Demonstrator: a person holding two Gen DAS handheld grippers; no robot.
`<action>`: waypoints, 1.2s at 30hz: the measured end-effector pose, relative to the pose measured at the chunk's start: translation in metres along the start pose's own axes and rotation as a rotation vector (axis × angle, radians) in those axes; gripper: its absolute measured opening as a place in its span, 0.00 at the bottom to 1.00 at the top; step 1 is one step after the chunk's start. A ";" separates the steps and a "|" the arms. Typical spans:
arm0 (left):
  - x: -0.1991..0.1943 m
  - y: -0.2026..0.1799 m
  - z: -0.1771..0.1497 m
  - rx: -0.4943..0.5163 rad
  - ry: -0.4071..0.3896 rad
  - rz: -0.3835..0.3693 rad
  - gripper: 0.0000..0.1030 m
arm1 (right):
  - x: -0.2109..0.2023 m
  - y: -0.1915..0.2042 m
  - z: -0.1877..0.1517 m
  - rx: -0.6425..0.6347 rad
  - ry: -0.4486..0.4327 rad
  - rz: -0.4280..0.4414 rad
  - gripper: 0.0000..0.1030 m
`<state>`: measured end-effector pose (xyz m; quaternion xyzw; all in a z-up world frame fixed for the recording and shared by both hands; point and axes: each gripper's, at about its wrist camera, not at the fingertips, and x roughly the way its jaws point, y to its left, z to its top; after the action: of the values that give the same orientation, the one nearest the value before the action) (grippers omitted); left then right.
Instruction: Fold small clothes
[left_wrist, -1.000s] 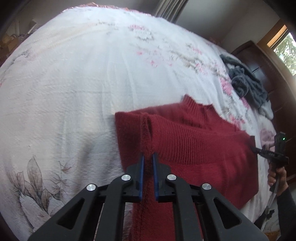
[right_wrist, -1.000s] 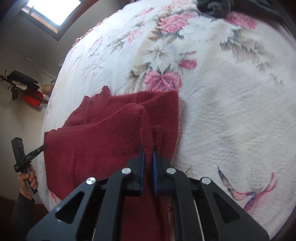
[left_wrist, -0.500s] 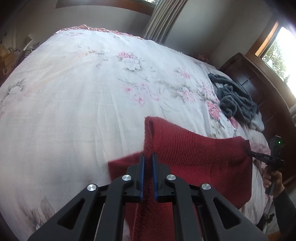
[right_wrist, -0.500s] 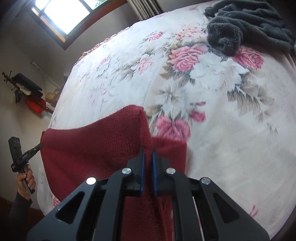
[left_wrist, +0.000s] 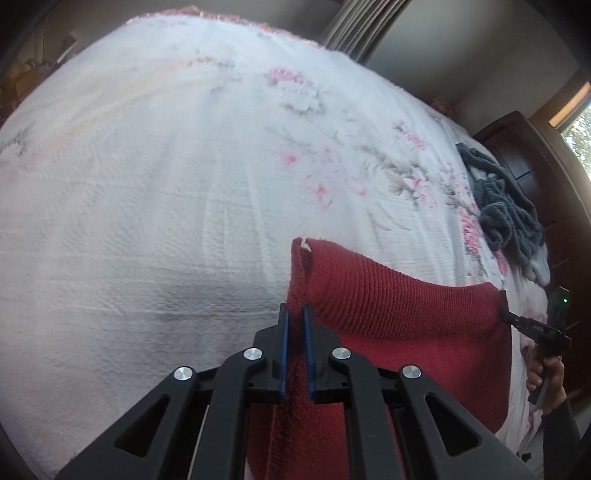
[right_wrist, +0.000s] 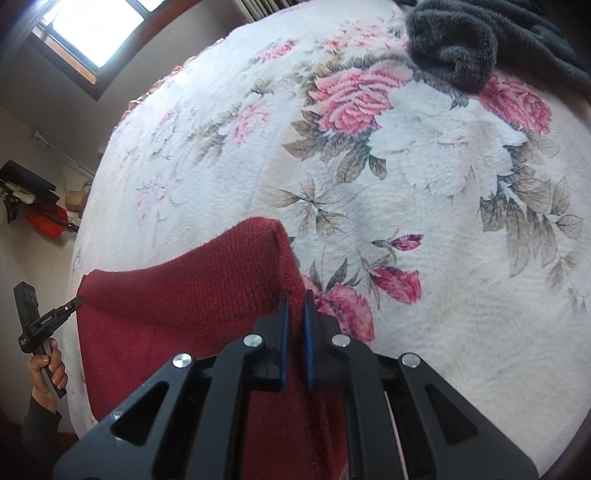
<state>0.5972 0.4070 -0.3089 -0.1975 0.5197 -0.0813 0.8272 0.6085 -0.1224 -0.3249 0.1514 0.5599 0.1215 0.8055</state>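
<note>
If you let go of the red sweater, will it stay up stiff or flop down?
Probably flop: the red sweater sags between the left gripper and right gripper. Its thick, fuzzy knit likely grips rather than slips, and looks fairly heavy.

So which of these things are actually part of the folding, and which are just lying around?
In the job:
- red sweater
- left tool, gripping it
- right tool, gripping it

Just lying about:
- grey garment on the bed
- floral bedspread underneath
- red thing by the wall
</note>
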 end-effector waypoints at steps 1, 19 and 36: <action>0.006 0.004 0.000 -0.013 0.010 0.001 0.07 | 0.006 -0.003 0.000 0.007 0.006 -0.003 0.05; 0.011 0.020 -0.009 -0.068 -0.037 0.055 0.15 | 0.016 -0.028 -0.011 0.088 -0.047 -0.005 0.22; -0.013 -0.004 -0.064 -0.049 0.070 -0.342 0.06 | -0.010 -0.026 -0.062 0.158 0.017 0.344 0.10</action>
<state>0.5347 0.3925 -0.3214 -0.3003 0.5090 -0.2148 0.7775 0.5477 -0.1432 -0.3466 0.3067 0.5403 0.2143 0.7537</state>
